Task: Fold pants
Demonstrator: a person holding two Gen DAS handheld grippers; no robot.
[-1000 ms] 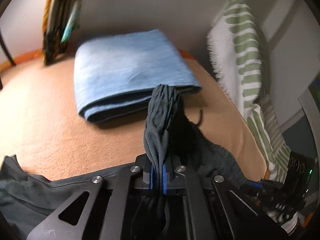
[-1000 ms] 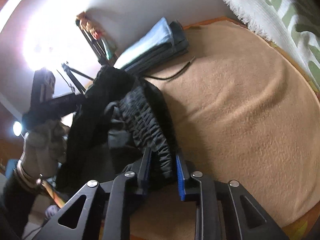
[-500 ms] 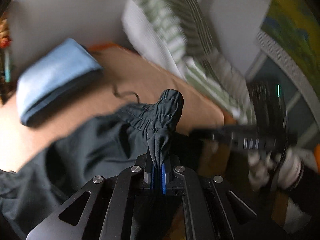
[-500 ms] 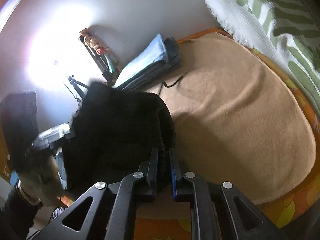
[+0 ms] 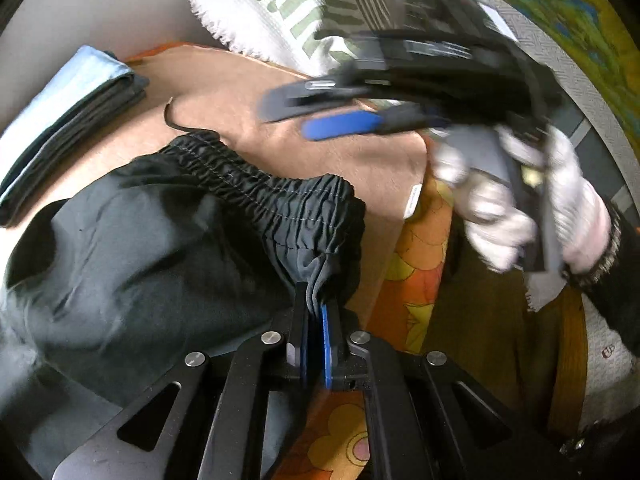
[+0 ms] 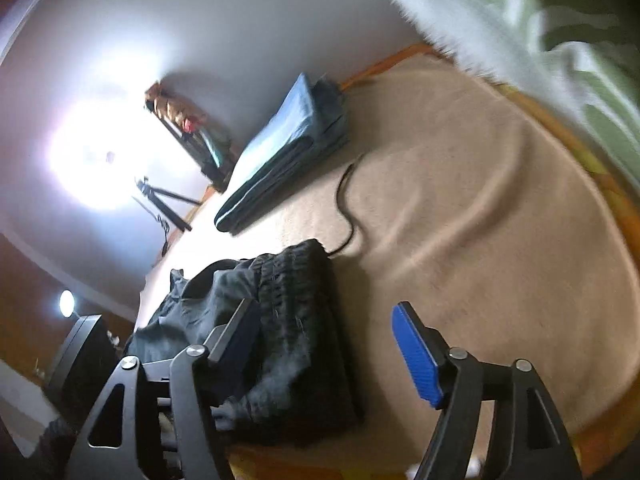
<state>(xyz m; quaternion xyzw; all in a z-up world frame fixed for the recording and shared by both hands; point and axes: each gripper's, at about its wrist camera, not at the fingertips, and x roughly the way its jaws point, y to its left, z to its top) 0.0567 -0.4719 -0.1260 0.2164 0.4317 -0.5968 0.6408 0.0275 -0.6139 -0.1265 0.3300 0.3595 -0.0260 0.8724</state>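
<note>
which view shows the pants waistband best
The left wrist view: the dark pants' elastic waistband runs across the frame with its gathers and stitching sharp, one end pinched in the left tool. The right wrist view shows it bunched, dark and blurred beside the right tool, whose jaws are opening.

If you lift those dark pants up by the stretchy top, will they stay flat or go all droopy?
Probably droopy: the dark pants lie in soft wrinkles, and the cloth bunches where the left gripper pinches it. They look thin, so likely light. The gathered waistband may hold slightly more shape.
</note>
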